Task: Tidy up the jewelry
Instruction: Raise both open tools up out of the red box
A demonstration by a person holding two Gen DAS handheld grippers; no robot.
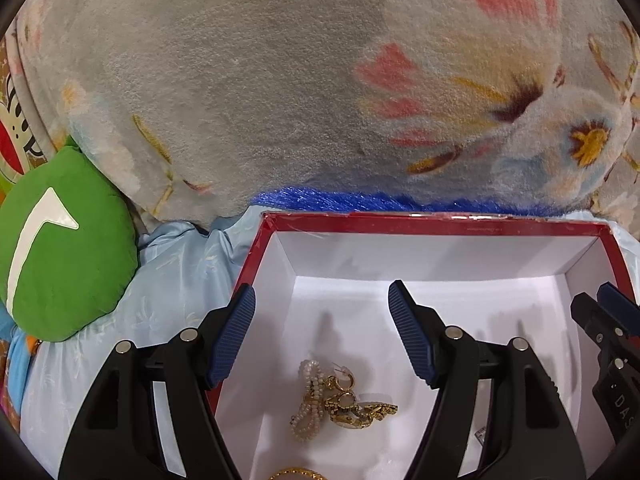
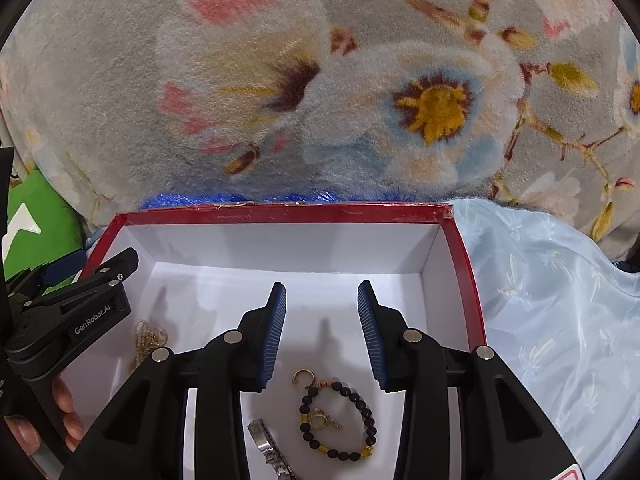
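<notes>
Here, held both tools over a red-rimmed box (image 1: 440,225) with a white inside, set on a pale blue sheet (image 2: 560,300) before a flowered blanket (image 1: 240,80); to one side, a green cushion (image 1: 60,248). Kept the left gripper (image 1: 320,292) with jaws standing wide apart and nothing between the pads, poised above a tangle of pearl strand and gold pieces (image 1: 340,400) on the box floor, clear of it. Glimpsed a gold bangle (image 1: 296,474) at the lower edge of that view. Kept the right gripper (image 2: 321,288) with jaws parted more narrowly, likewise empty, above a black bead bracelet (image 2: 352,394), a gold hoop earring (image 2: 304,376) just beyond it, a small gold charm (image 2: 320,420) inside the bracelet's loop, and a silver watch (image 2: 268,444) just left of it. Found all the jewelry lying within the one box, in two loose groups.

Judged every piece light. Judged the pearl strand and bead bracelet limp, likely to drape and swing from a single pinch; best taken across the beads, where the ribbed pads could bite. Judged the tangle apt to lift as one clump, links snagging. Judged the hoop and charm small, hard and smooth, hence prone to slip; best pinched across the flat of the ring. Judged the watch the heaviest; best gripped across its metal band.
</notes>
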